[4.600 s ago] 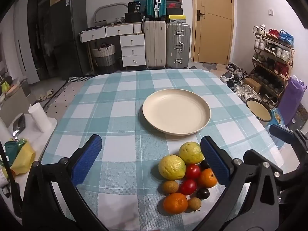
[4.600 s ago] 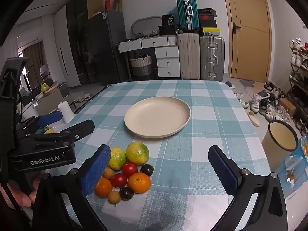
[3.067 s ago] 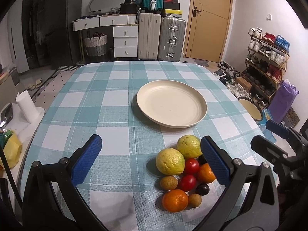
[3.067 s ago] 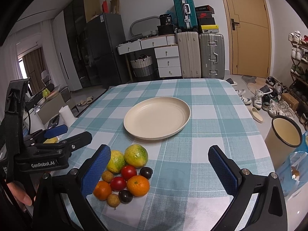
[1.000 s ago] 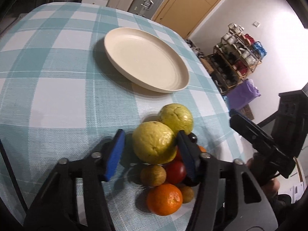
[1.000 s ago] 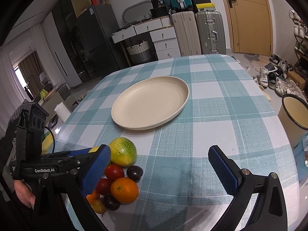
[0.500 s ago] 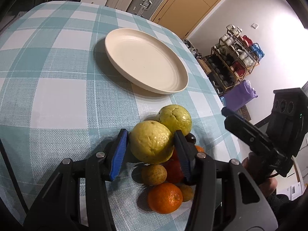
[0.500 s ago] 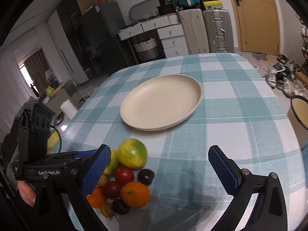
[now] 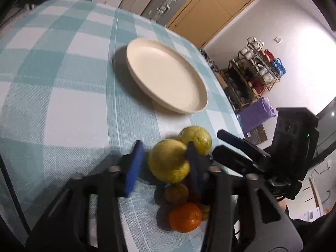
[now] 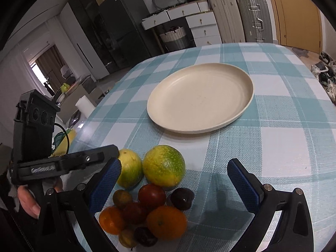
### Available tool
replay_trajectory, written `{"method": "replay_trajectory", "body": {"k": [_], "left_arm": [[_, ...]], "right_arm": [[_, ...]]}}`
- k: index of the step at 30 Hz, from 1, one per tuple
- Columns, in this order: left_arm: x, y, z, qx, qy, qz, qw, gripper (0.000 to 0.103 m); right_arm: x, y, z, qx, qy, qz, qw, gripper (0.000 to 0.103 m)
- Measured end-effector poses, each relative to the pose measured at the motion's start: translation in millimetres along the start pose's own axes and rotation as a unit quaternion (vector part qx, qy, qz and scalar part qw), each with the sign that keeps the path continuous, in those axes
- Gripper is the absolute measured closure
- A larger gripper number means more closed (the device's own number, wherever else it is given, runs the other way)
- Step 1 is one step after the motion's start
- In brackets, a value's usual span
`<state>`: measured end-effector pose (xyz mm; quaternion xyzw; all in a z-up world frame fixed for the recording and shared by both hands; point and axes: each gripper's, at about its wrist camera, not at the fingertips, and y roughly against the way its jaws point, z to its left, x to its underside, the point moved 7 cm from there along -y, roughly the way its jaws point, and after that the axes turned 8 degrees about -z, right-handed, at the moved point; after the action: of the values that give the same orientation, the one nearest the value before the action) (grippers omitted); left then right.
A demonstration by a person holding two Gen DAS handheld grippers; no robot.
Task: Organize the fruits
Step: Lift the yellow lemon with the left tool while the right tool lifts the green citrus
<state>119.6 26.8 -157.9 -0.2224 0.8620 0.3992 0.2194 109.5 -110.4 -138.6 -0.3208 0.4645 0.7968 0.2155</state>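
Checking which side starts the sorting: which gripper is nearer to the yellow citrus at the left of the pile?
Left. The left gripper straddles the yellow citrus, one finger on each side. The right gripper is open over the pile, beside that fruit.

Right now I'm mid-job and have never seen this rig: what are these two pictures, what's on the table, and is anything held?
There is no robot. A person holds a two-finger gripper in each hand, each with a fisheye camera looking along its blue-padded fingers. The left camera shows the left gripper around a yellow-green citrus; whether it is clamped is unclear. The right camera shows the right gripper open, holding nothing, over the fruit pile. On the checked tablecloth lie a cream plate with nothing on it, a second citrus, oranges, red tomatoes and small dark fruits.
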Motion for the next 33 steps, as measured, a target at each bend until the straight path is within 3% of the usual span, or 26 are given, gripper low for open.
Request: {"method": "replay_trajectory", "body": {"k": [6,14,18,33], "left_arm": [[8.2,-8.3,6.4,0.006,0.025,0.021,0.9994,0.045],[11.8,-20.2,-1.8,-0.003,0.006,0.024,0.9997,0.045],[11.0,-23.9,-2.3,-0.016,-0.003,0.024,0.9996,0.055],[-8.7,2.2,10.6,-0.037,0.001,-0.019,0.9991,0.056]], "right_arm": [[-3.0,-2.1,-0.6,0.003,0.004,-0.003,1.0,0.0],[-4.9,3.1,-2.9,-0.001,-0.002,-0.007,1.0,0.0],[-5.3,4.4,-1.2,-0.002,0.003,-0.01,1.0,0.0],[-4.2,1.6,3.6,-0.011,0.008,-0.007,1.0,0.0]]}}
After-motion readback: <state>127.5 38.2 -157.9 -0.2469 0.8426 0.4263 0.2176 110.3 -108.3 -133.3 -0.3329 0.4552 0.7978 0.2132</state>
